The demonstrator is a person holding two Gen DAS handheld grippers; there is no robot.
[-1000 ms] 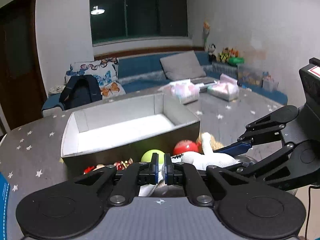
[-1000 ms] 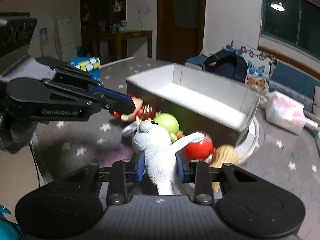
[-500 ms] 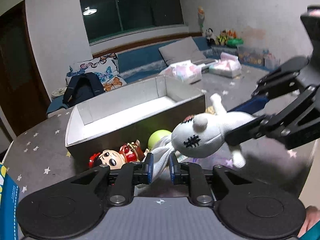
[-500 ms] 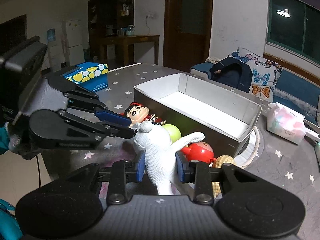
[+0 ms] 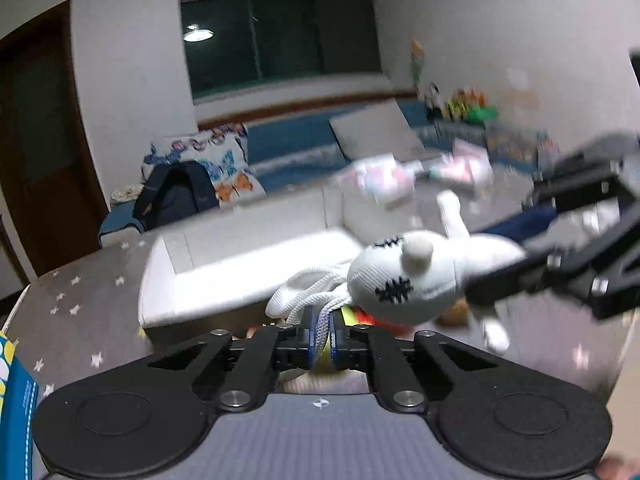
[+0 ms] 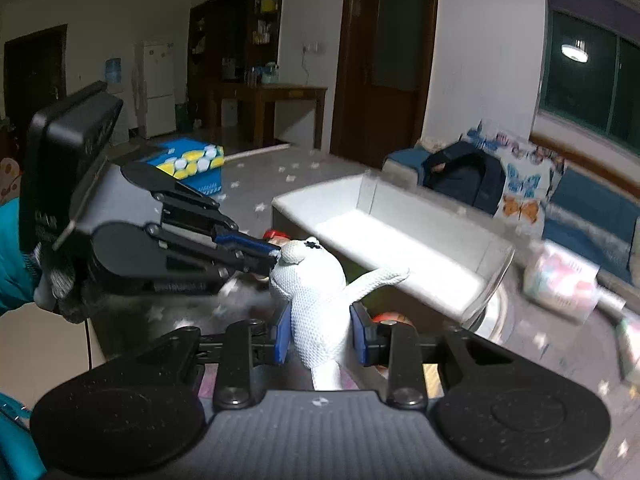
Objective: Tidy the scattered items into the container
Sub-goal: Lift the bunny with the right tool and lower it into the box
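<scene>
A white knitted rabbit toy hangs in the air between both grippers, above the table in front of the white open box. My left gripper is shut on the rabbit's long ears. My right gripper is shut on the rabbit's body; it shows at the right of the left wrist view. The left gripper shows at the left of the right wrist view. The box is empty. Red and green toys lie partly hidden under the rabbit.
A blue tissue box stands far left on the star-patterned table. Pink tissue packs lie right of the box. A sofa with a backpack is behind the table.
Both grippers have lifted the rabbit higher, from table level among the toys up to the height of the box's rim. The views blur with motion.
</scene>
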